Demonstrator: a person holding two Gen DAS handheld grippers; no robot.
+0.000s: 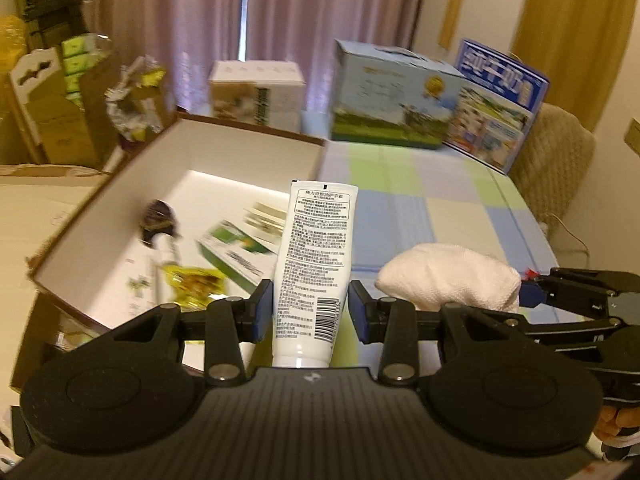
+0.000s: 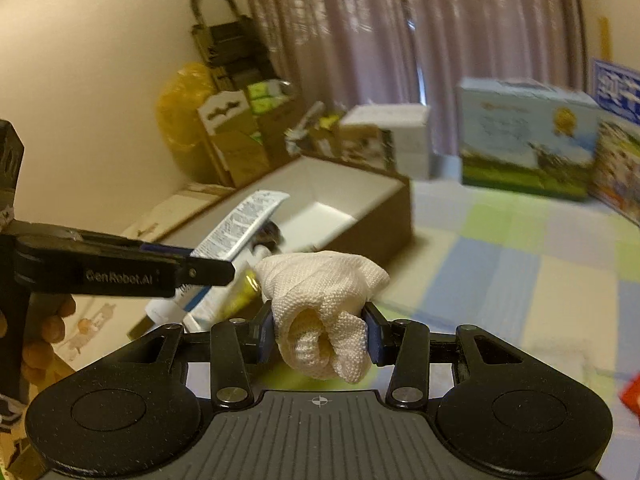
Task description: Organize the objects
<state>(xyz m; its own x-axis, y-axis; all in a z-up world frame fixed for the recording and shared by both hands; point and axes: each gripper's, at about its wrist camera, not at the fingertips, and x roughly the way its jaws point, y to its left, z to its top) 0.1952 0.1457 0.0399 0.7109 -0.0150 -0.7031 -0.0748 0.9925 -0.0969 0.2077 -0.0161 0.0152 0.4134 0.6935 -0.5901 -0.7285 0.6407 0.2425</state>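
Pinkish curtains (image 1: 192, 20) and stacked cartons are backing a table under a checked cloth (image 1: 460, 216), and on it an open white-lined box (image 1: 248, 152) is sitting at the left. Over that box's near right corner the white tube (image 1: 316, 264) is being carried, printed side to the camera and crimped end pointing away, with the left gripper (image 1: 311, 312) pinching it near the cap end. Just to its right, the right gripper (image 2: 320, 334) is squeezing a rolled white cloth (image 2: 324, 304) between its pads, holding it above the tablecloth near the box's front wall. Inside the box, a green-and-white packet (image 1: 236, 252), a yellow wrapper (image 1: 196, 280) and a dark-capped item (image 1: 160, 220) are lying blurred. Judging by this, both items are being brought to the box for stowing. The next move is probably calling for lowering the tube over a bare patch of the floor and spreading the fingers, then bringing the cloth across the wall beside it.
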